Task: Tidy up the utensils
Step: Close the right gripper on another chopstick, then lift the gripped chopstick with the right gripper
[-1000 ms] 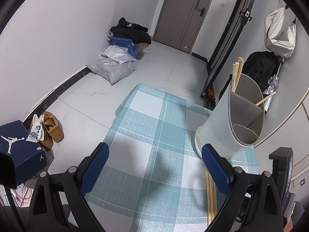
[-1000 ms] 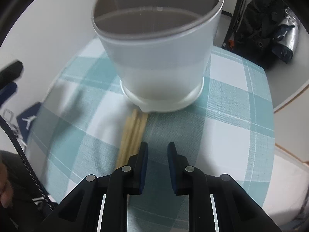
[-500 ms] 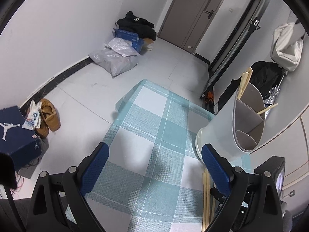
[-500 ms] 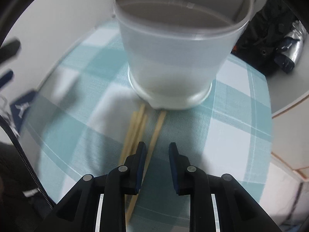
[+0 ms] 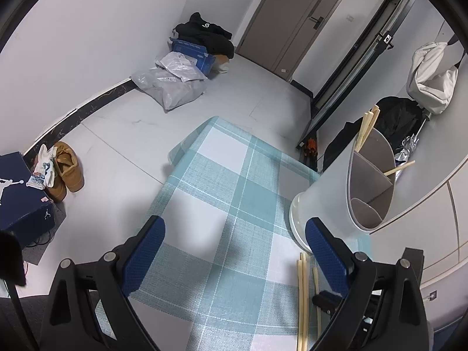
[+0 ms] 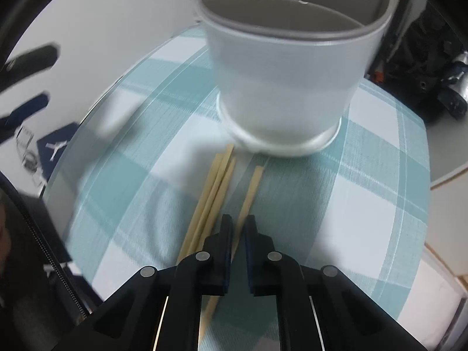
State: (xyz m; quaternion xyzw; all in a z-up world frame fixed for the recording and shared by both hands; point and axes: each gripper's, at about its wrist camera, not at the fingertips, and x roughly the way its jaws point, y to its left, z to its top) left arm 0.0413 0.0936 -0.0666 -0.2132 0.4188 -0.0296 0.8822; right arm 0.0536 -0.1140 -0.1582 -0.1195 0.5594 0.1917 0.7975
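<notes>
Now the right gripper (image 6: pixel 237 235) has just squeezed in on one thin wooden chopstick (image 6: pixel 251 193), pulled a little apart from the other three chopsticks (image 6: pixel 213 193) on the soft checked cloth (image 6: pixel 365 204) — picking-up time. Next, I think, lift it into the round white holder (image 6: pixel 289 87) with grey walls inside. The left gripper (image 5: pixel 234 251) hangs wide apart, empty.
</notes>
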